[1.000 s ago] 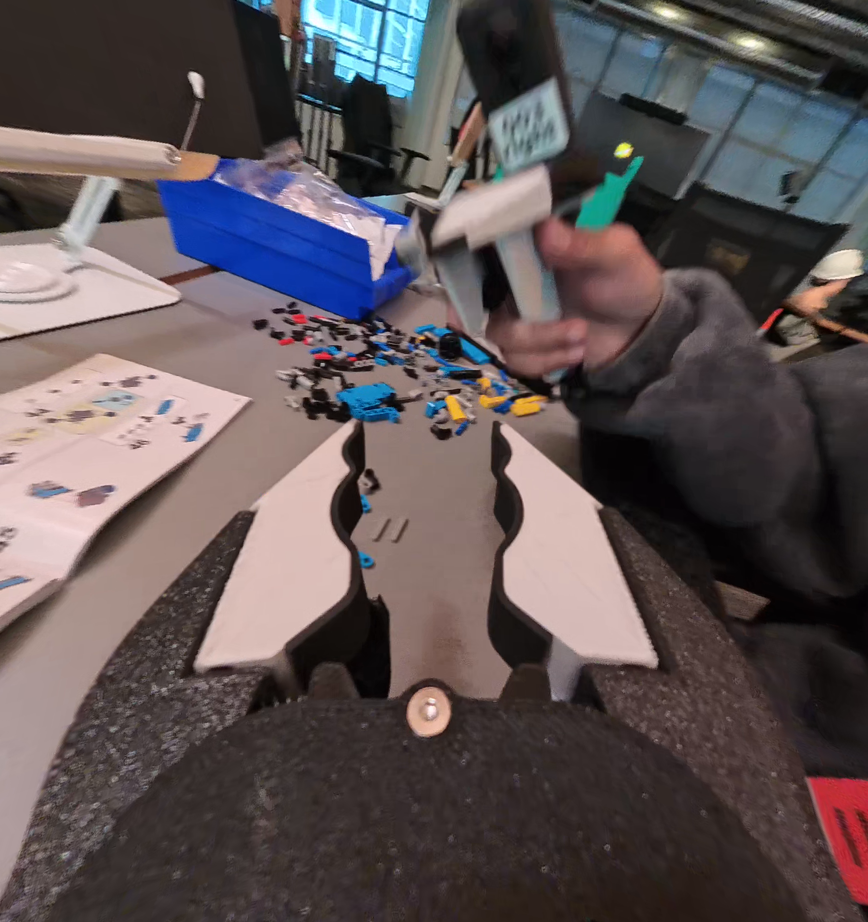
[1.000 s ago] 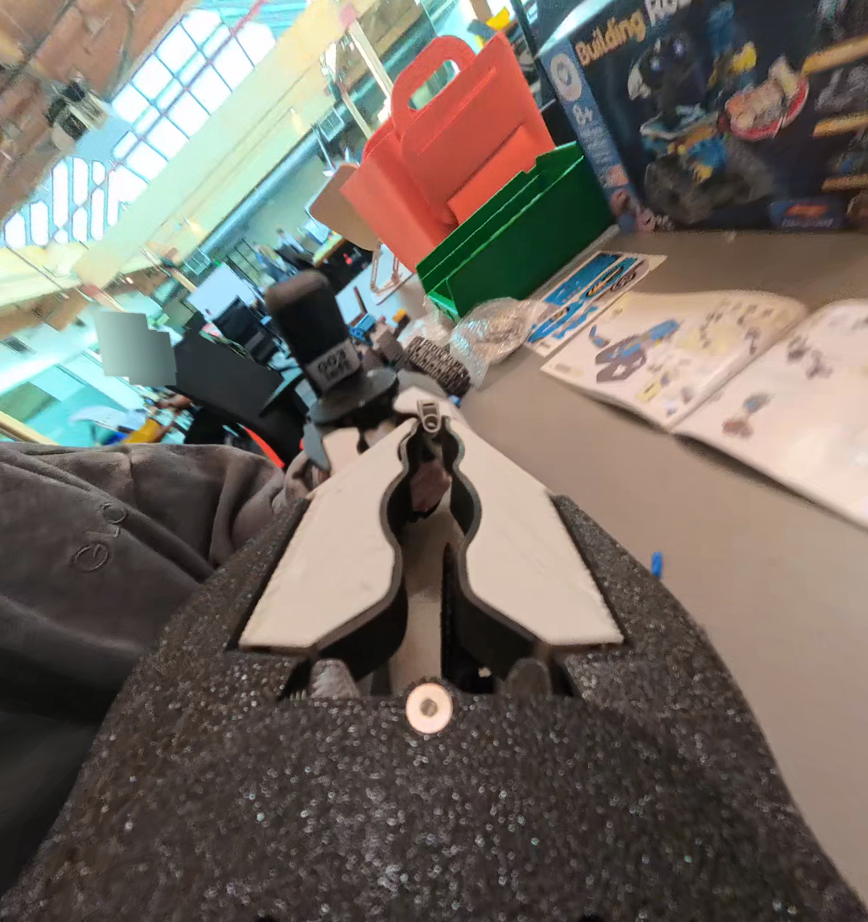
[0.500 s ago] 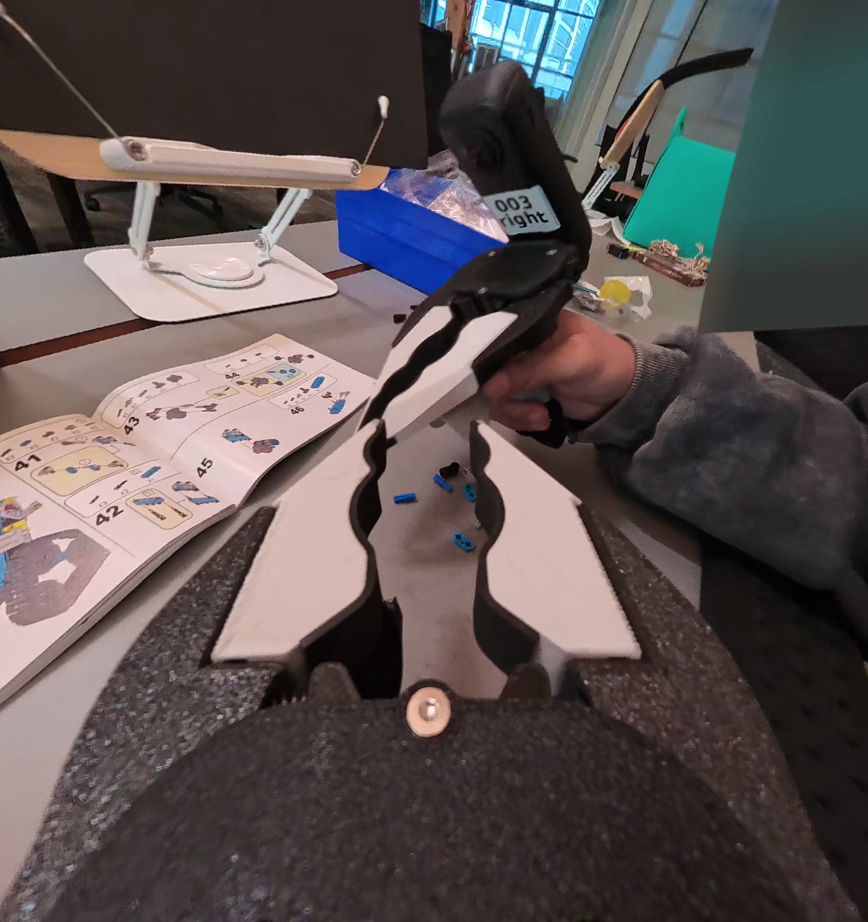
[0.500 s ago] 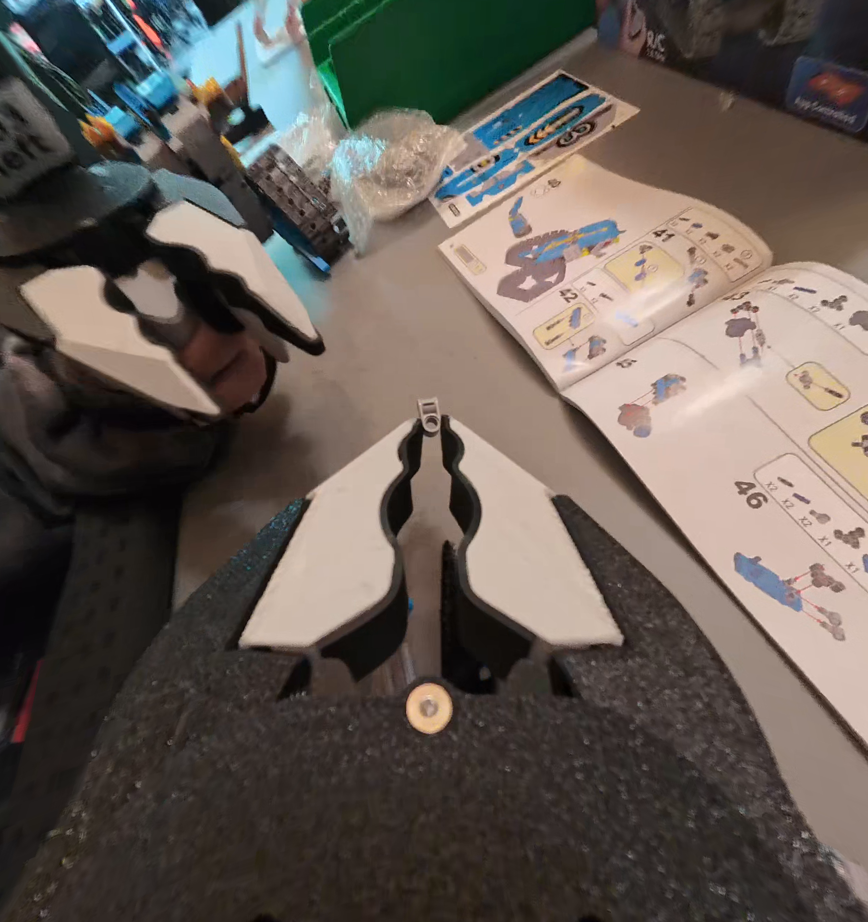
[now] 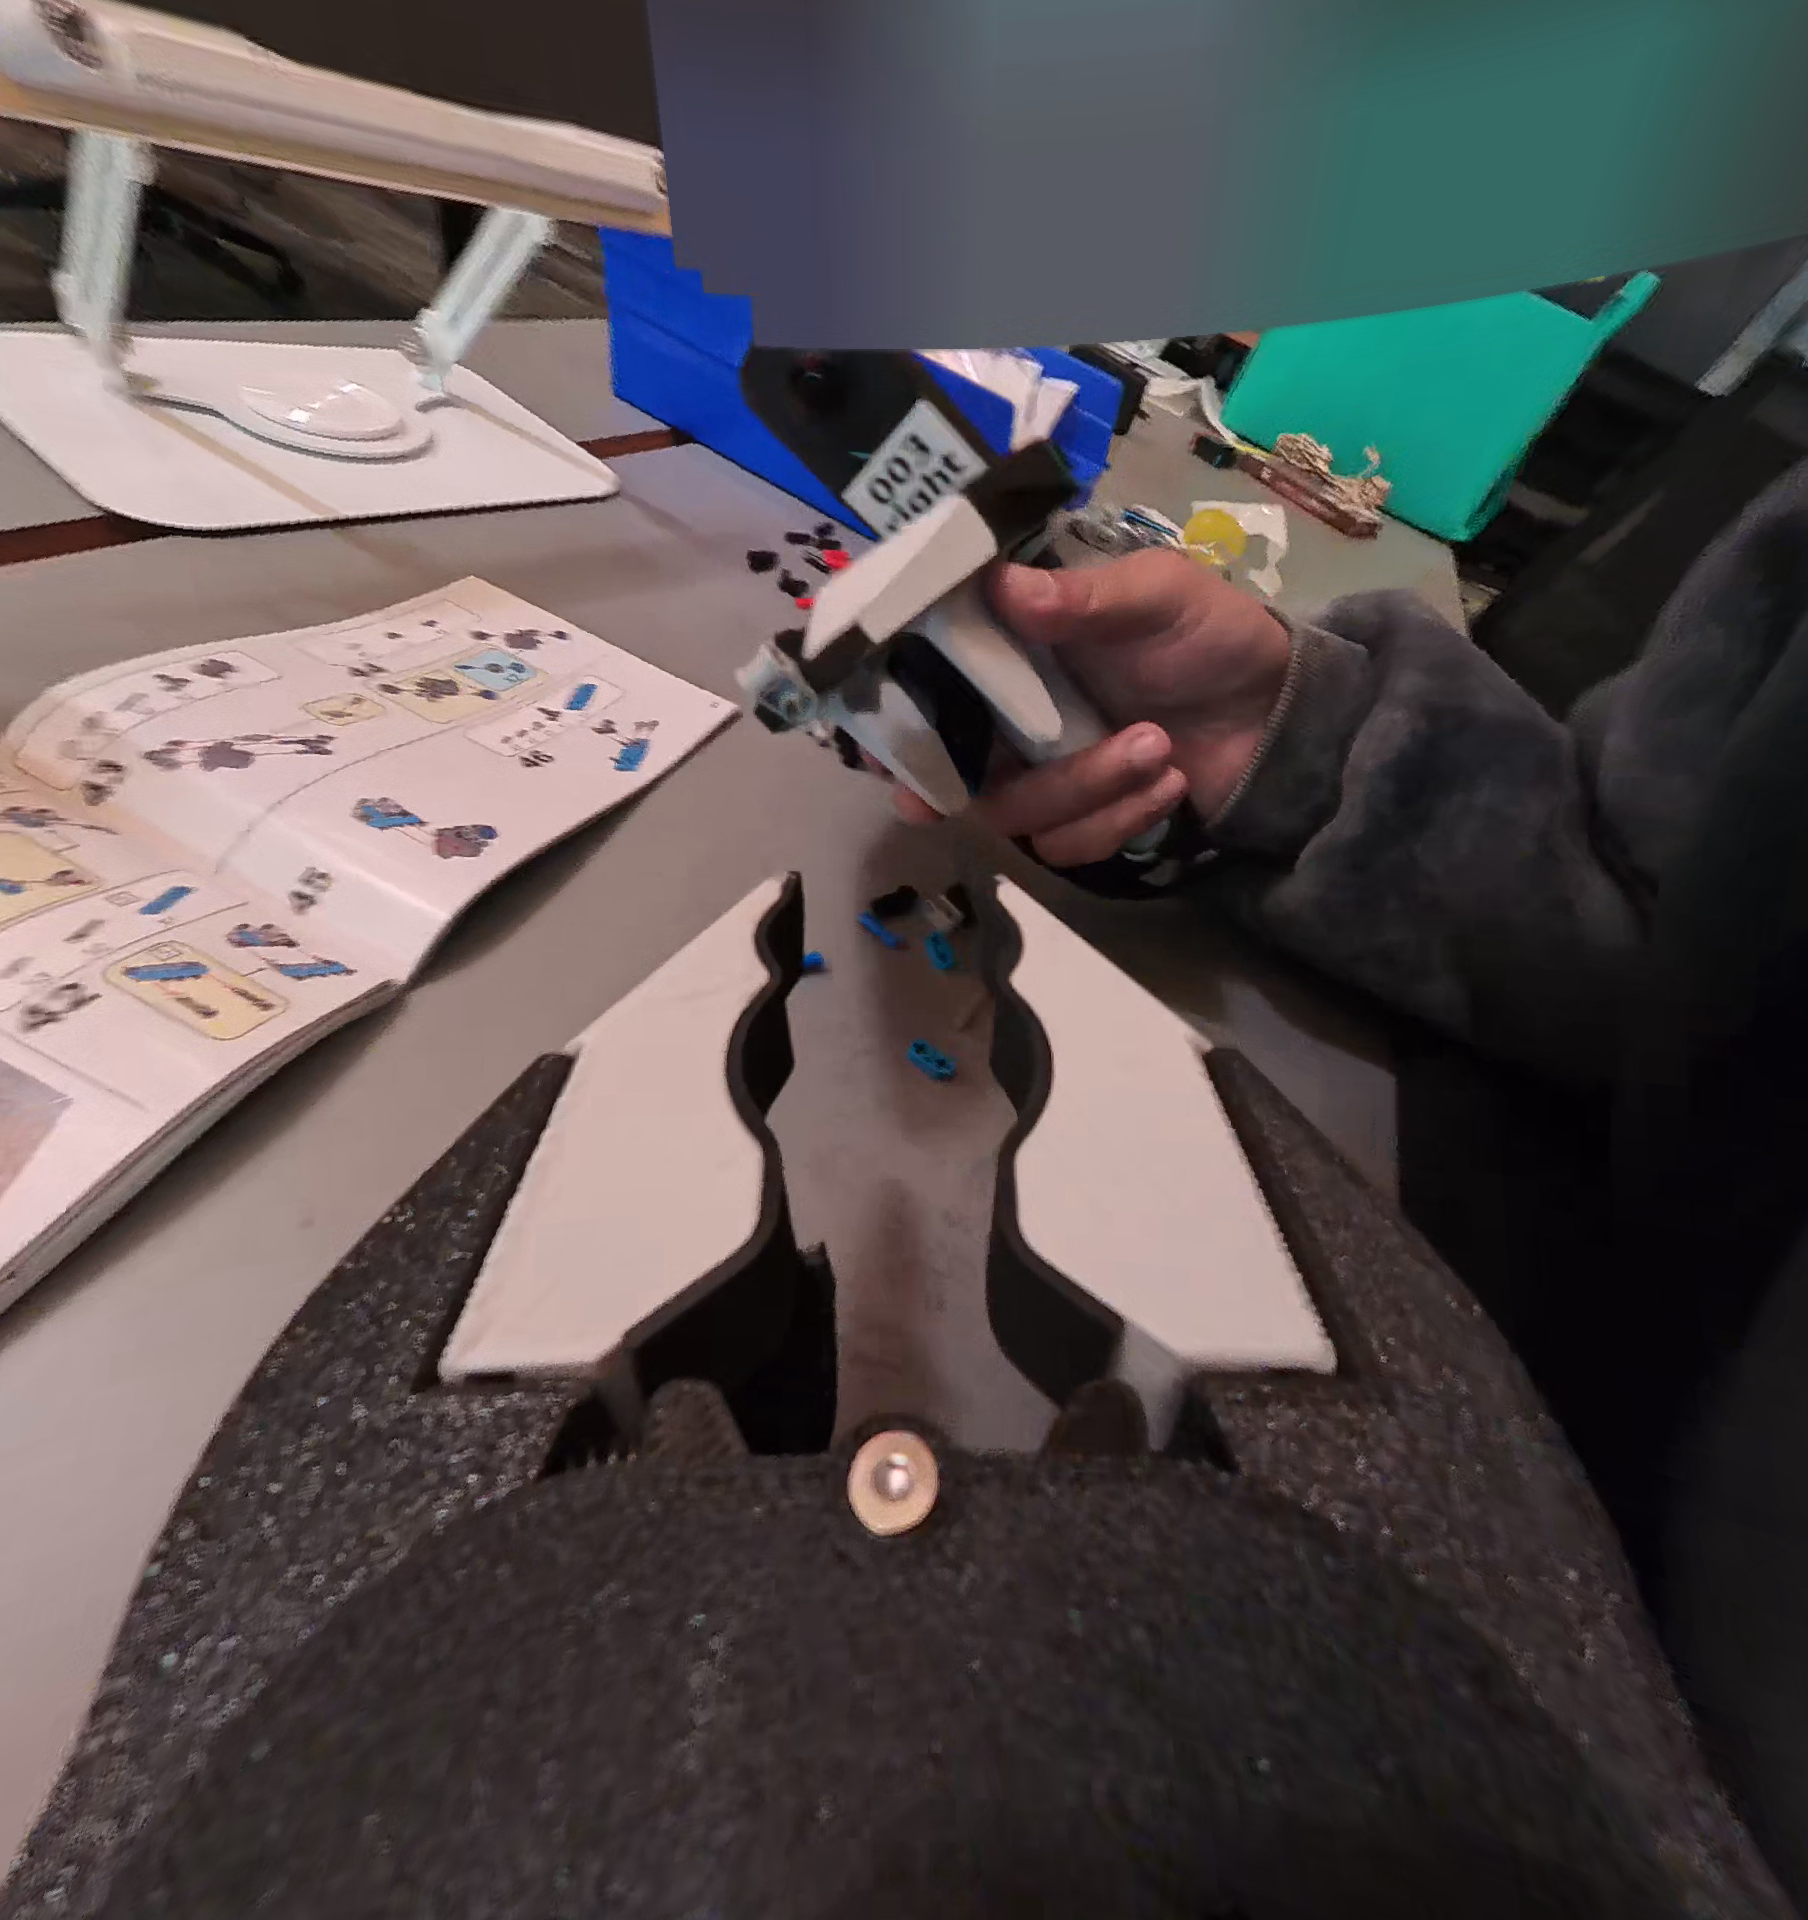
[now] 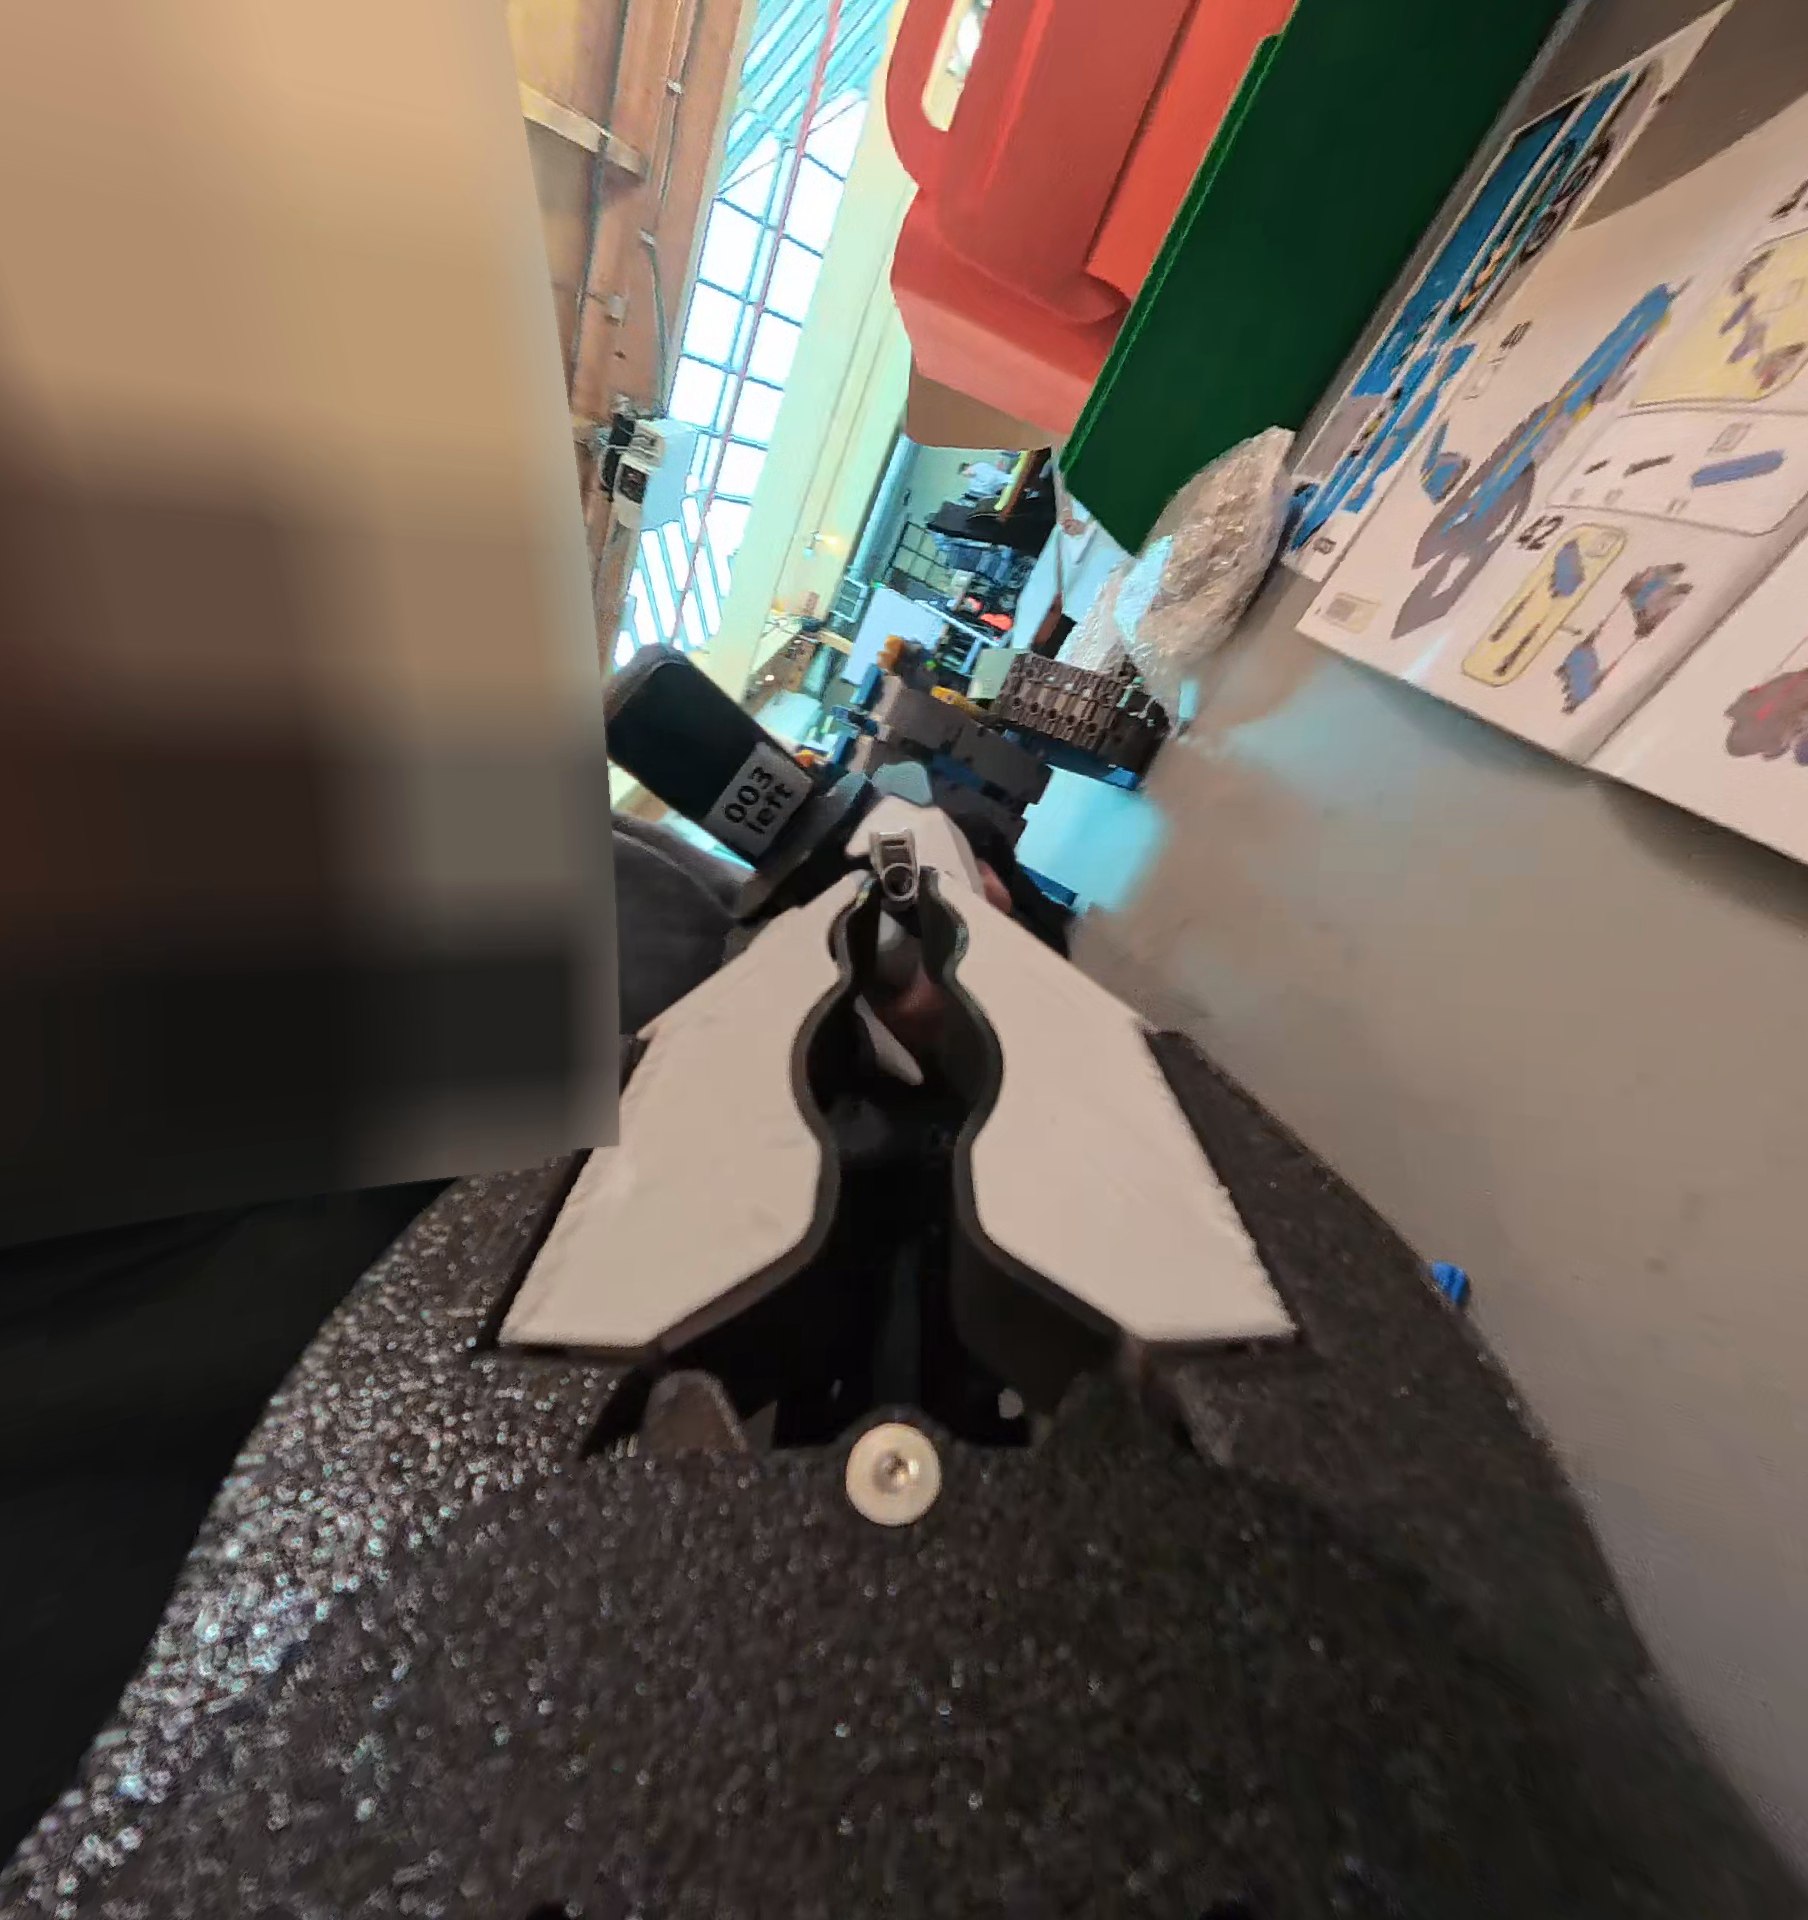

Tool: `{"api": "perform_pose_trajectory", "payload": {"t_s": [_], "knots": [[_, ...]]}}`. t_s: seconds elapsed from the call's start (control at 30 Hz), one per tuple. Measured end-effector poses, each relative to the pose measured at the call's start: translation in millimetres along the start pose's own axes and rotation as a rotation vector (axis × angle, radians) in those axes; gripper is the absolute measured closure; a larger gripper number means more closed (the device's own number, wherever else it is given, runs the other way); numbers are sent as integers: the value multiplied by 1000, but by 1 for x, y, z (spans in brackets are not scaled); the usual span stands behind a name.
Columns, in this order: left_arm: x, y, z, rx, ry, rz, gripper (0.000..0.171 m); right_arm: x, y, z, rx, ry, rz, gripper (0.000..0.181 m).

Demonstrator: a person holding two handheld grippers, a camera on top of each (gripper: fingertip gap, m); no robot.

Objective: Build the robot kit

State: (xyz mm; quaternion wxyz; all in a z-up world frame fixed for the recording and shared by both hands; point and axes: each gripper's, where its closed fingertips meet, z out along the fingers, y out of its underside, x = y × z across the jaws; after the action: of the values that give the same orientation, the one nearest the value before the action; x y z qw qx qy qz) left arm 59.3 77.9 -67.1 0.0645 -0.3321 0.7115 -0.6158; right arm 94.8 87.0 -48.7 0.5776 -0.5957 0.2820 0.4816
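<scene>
grey beam piece (image 6: 895, 860), small with a hole through its end, sits pinched at the very tips of your right gripper (image 6: 897, 896); its jaws are closed onto it.

from your left wrist view, your left gripper (image 5: 892, 902) hangs low over the grey table (image 5: 567, 1122) with its jaws spread wide and nothing between them. in the gap and just past the fingertips lie a few small blue pieces (image 5: 931, 1058) and a small black piece (image 5: 892, 900), loose on the table. above and beyond them your right hand (image 5: 1118, 707) holds the other gripper tilted, tips pointing left, with the grey piece (image 5: 775, 694) at its nose, clear of the table. an open instruction booklet (image 5: 256, 831) lies to the left, near the gripper but not touching it. farther back stand a white stand (image 5: 276, 416) and a blue bin (image 5: 692, 343), with a scatter of small dark and red parts (image 5: 801, 561) before the bin. a grey fleece sleeve (image 5: 1502, 810) fills the right side.

from your right wrist view, the picture is rolled, so the table runs up the right side. your left gripper (image 6: 910, 821) shows just behind the held piece, its tips hidden, so from here you cannot tell how its jaws stand. beyond are a partly built black and blue model (image 6: 1035, 727), a crumpled clear bag (image 6: 1201, 561), a green box (image 6: 1274, 260), an orange-red bag (image 6: 1025, 187) and the booklet (image 6: 1658, 499). one blue piece (image 6: 1448, 1280) lies beside your gripper's body.
</scene>
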Motion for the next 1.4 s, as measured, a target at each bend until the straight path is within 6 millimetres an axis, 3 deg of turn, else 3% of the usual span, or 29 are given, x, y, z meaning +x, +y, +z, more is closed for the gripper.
{"api": "perform_pose_trajectory", "payload": {"t_s": [0.1,0.3,0.4,0.63,0.83,0.97,1.13,1.4], "knots": [[9,3,3,-16,59,-13,138,-6,6,2,-41,-32,-14,175],[23,-35,-19,215,108,49,139,-8,12,2,-70,-66,26,174],[35,-43,-26,257,187,29,146,-10,10,2,-54,-99,51,174],[41,-23,-15,132,167,122,145,-7,10,2,-41,-100,80,175],[32,1,-2,61,42,305,136,-3,14,1,-69,-86,65,175],[28,10,1,10,19,356,136,-6,43,-3,-276,-79,30,175],[52,18,5,-29,81,473,138,-20,84,-15,-523,-115,3,175],[91,33,10,-43,137,737,153,-36,128,-38,-757,-206,-33,174]]}}
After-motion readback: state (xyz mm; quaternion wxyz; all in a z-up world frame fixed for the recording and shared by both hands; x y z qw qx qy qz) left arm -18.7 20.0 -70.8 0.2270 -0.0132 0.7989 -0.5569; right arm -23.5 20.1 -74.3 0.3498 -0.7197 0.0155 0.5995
